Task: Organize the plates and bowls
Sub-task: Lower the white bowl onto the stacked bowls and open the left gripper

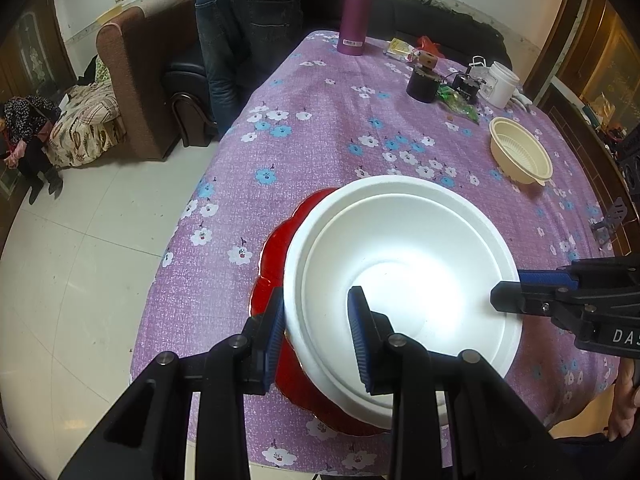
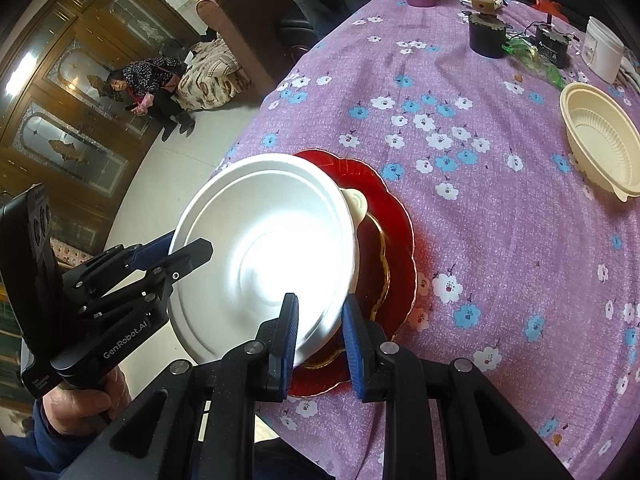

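A white foam bowl (image 1: 404, 280) is held over a red scalloped plate (image 1: 276, 248) near the table's front edge. My left gripper (image 1: 316, 332) is shut on the bowl's near rim, one finger outside and one inside. My right gripper (image 2: 320, 332) is shut on the bowl's opposite rim (image 2: 320, 320); it also shows in the left wrist view (image 1: 516, 292). In the right wrist view the white bowl (image 2: 264, 256) covers much of the red plate (image 2: 396, 240), and a cream tab (image 2: 357, 203) peeks out behind it. A cream plastic bowl (image 1: 520, 154) (image 2: 600, 140) sits apart at the right.
On the purple flowered tablecloth (image 1: 320, 128) at the far end stand a purple flask (image 1: 356, 14), a dark cup (image 1: 422, 84), a white jar (image 1: 502, 84) and small clutter. A person (image 1: 248, 20) stands at the table's far left by a brown sofa (image 1: 140, 80).
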Demonstrator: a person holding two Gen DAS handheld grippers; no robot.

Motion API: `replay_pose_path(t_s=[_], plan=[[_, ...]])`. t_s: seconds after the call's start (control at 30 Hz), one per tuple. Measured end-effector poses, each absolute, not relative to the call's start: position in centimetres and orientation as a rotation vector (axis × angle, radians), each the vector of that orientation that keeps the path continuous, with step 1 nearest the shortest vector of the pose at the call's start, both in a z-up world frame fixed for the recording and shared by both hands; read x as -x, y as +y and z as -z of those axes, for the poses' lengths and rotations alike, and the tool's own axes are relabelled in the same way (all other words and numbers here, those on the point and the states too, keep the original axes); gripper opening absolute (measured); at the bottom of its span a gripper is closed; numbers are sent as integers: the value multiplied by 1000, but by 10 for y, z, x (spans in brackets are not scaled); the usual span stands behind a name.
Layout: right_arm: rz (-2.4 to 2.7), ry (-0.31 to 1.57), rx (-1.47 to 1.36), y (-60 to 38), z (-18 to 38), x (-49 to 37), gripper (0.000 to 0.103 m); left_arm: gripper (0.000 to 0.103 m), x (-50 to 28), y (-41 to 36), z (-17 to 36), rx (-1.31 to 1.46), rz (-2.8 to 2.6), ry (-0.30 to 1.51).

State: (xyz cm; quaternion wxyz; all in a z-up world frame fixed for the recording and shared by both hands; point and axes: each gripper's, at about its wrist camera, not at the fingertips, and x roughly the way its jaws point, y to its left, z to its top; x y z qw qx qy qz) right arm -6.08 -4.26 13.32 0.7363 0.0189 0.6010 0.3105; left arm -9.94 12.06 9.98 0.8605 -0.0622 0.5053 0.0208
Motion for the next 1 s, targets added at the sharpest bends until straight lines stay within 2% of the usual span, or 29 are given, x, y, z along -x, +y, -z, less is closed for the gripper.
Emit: replay_pose_path(t_s=[0.23, 0.3, 0.53, 1.0], plan=[[-686, 1324, -51, -43, -134, 60, 26, 32, 97, 123, -99, 132, -49, 1063], [-686, 1323, -55, -45, -135, 60, 29, 33, 97, 123, -99, 133, -50, 1063], [-681, 1305, -76, -54, -140, 62, 33, 44, 98, 125, -105, 135, -68, 1046], [-622, 1278, -191, -94, -146, 60, 33, 44, 95, 120, -128, 120, -86, 1003]])
